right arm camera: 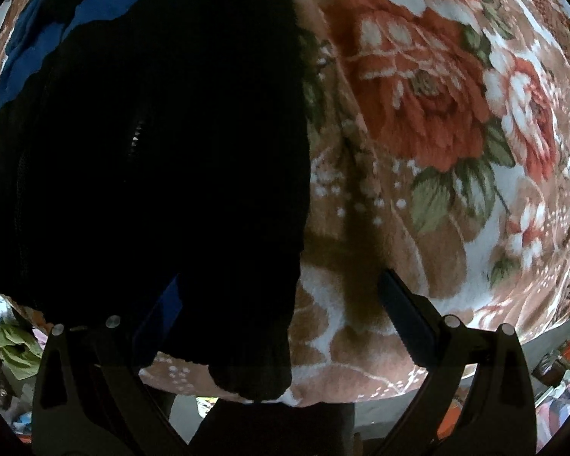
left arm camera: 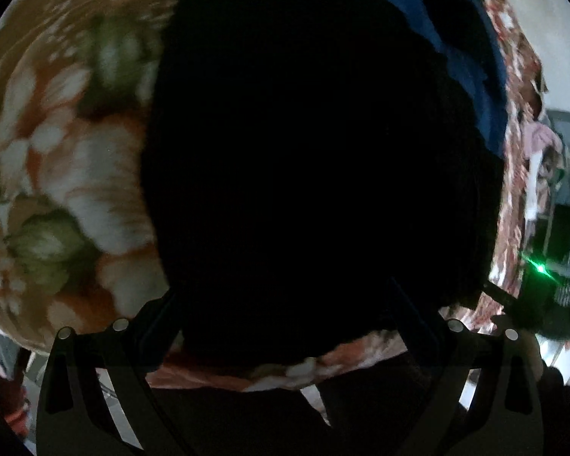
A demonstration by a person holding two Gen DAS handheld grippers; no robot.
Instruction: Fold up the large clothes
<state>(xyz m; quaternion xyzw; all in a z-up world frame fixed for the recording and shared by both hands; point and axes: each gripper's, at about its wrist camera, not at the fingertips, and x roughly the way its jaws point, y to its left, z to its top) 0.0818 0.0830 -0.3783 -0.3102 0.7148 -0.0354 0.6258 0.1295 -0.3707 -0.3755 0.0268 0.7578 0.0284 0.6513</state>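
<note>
A large black garment (left arm camera: 304, 144) lies spread on a floral blanket (left arm camera: 68, 152) and fills the middle of the left wrist view. My left gripper (left arm camera: 281, 296) is open over its near part, fingers wide apart on either side of the cloth. In the right wrist view the black garment (right arm camera: 152, 152) shows a zipper (right arm camera: 135, 135), and a sleeve cuff (right arm camera: 254, 376) reaches the near edge of the blanket (right arm camera: 437, 121). My right gripper (right arm camera: 279, 281) is open, with the sleeve lying between its fingers (right arm camera: 402, 311). A blue garment (right arm camera: 76, 3) lies beyond the black one.
The blue garment (left arm camera: 471, 57) sits at the far right in the left wrist view. Past the blanket's edge hang mixed clothes (left arm camera: 543, 144), and a dark device shows a green light (left arm camera: 539, 266). A green cloth (right arm camera: 15, 345) lies on the floor at the lower left.
</note>
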